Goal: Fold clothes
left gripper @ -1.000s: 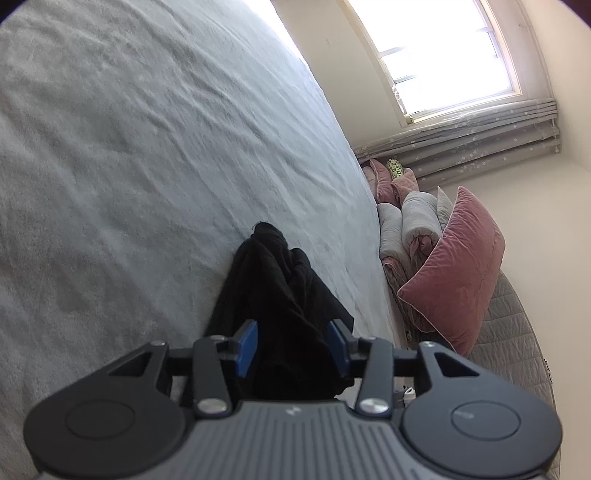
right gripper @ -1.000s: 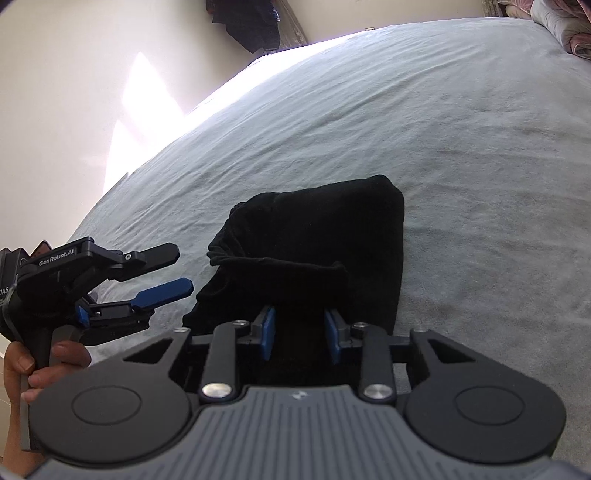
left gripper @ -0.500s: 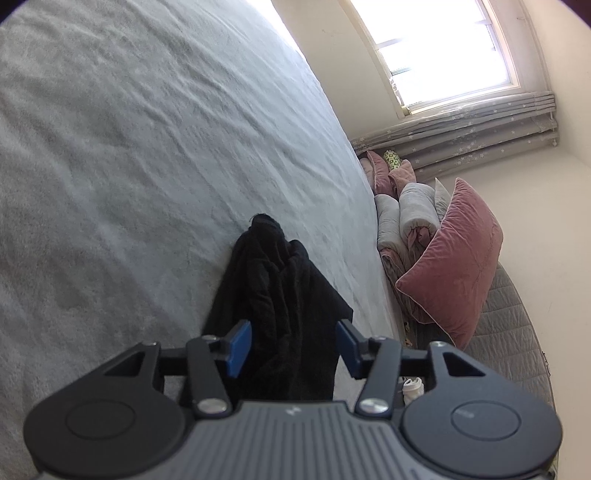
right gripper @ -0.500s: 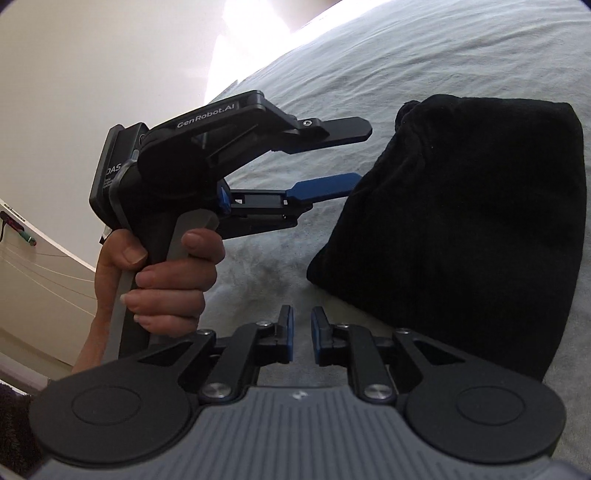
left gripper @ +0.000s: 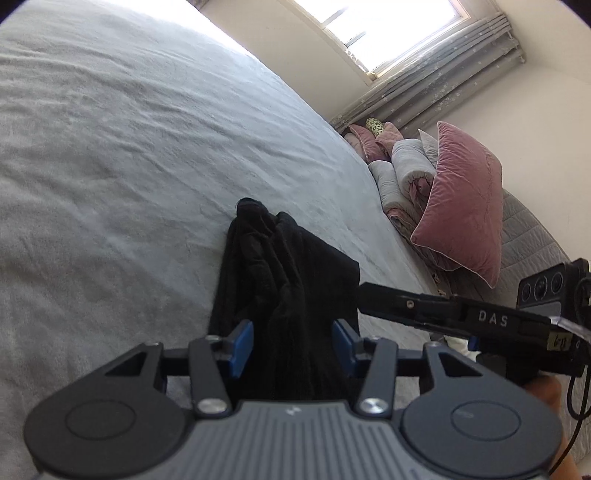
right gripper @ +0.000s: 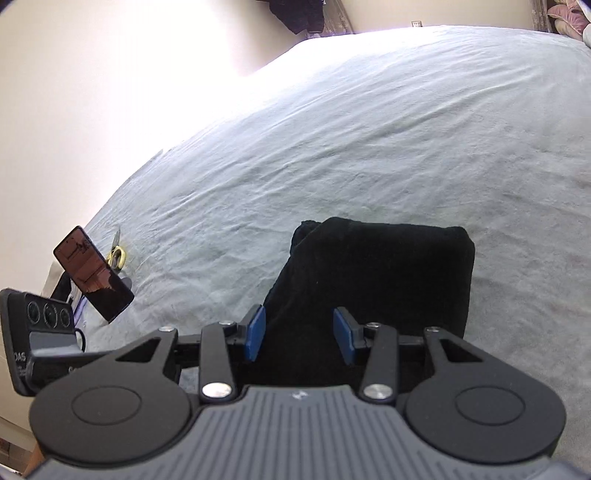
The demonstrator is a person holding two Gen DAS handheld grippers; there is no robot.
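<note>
A black garment (left gripper: 288, 280) lies folded in a compact stack on the grey bedspread (left gripper: 110, 166). My left gripper (left gripper: 292, 347) hovers over its near end. The jaws are closing, the cloth shows in the gap between them, and the blue pads (left gripper: 242, 347) do not press it. In the right wrist view the same black garment (right gripper: 373, 280) sits just ahead of my right gripper (right gripper: 300, 339). Those jaws are opening, with the garment's near edge between them and untouched. The right gripper's finger (left gripper: 406, 306) reaches in beside the stack from the right.
Pink and grey pillows (left gripper: 461, 214) are heaped at the bed's head under a window (left gripper: 388, 33). A phone (right gripper: 92, 273) and a small yellow ring (right gripper: 118, 256) lie near the bed's left edge. The left tool's body (right gripper: 37, 332) is at the lower left.
The right jaws went from nearly shut to wide apart, and that gripper swung back over the garment. The left view rolled, and the right gripper's finger now shows in it.
</note>
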